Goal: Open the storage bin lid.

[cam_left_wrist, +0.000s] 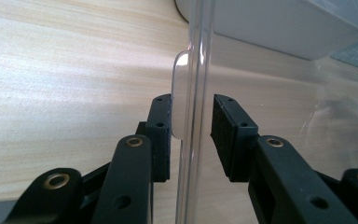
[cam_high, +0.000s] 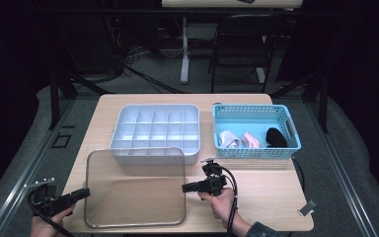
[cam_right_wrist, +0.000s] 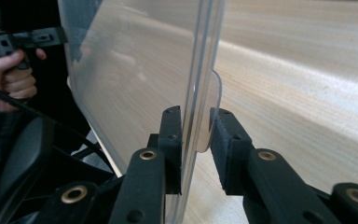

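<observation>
Leftmost, the left gripper has the clear lid by its left edge: the lid's rim and small tab stand between the jaws, one pad against the tab, the other with a thin gap to the rim, so a firm pinch cannot be told. Beyond the jaws sits the white divided box. Rightward, the right gripper pinches the lid's right edge, pads pressed on rim and tab. Farther right lies the blue basket.
</observation>
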